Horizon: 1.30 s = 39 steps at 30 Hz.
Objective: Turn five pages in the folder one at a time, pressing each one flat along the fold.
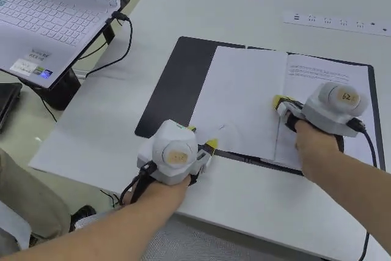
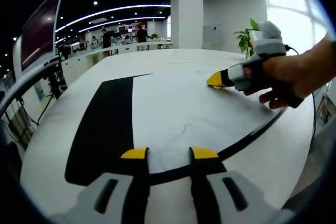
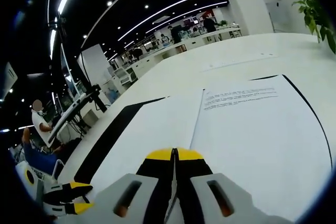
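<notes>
Open folder (image 1: 177, 84) lies flat on the white desk (image 1: 244, 4), close to its near edge, black cover showing left of the white pages. Left gripper (image 1: 201, 137) (image 2: 169, 153) sits at the near edge of the left page, jaws parted with nothing between them. Right gripper (image 1: 282, 103) (image 3: 174, 155) sits on the fold towards the near edge, yellow tips pressed together; cannot tell whether a sheet is caught between them.

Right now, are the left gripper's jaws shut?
No, the left gripper has its two yellow tips apart, with the white page showing between them.
</notes>
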Each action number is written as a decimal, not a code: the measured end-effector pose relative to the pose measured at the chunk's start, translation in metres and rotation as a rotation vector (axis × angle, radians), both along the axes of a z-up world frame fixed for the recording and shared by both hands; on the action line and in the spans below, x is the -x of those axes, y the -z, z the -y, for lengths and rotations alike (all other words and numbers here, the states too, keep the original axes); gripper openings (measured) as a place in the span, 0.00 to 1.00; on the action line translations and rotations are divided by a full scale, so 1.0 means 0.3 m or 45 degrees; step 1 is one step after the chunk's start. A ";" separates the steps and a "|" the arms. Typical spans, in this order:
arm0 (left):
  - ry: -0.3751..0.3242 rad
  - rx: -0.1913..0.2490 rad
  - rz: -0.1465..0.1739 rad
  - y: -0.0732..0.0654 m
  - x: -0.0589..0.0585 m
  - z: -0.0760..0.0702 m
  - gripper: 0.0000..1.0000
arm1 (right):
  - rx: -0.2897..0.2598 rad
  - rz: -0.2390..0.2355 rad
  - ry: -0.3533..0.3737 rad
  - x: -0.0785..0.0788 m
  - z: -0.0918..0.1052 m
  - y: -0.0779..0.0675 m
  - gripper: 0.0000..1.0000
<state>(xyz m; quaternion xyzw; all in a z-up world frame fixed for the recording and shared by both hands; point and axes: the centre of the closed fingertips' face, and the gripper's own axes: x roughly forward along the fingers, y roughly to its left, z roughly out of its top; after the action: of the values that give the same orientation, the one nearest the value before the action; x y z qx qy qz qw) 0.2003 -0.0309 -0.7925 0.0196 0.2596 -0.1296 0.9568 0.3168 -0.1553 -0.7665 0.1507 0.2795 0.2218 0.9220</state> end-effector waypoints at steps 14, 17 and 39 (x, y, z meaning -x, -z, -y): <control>-0.003 0.007 0.007 -0.006 0.004 0.000 0.29 | -0.020 0.028 0.017 -0.117 0.012 0.000 0.00; -0.003 0.007 0.009 -0.008 0.006 0.000 0.29 | -0.012 0.047 -0.004 -0.130 0.000 -0.012 0.00; -0.006 0.014 0.013 -0.010 0.008 0.001 0.29 | 0.022 0.067 0.050 -0.373 0.028 0.007 0.00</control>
<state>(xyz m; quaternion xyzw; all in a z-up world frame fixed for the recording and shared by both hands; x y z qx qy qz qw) 0.1979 -0.0314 -0.7894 0.0144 0.2538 -0.1286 0.9585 0.4287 -0.1638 -0.7685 0.1423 0.2541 0.2052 0.9344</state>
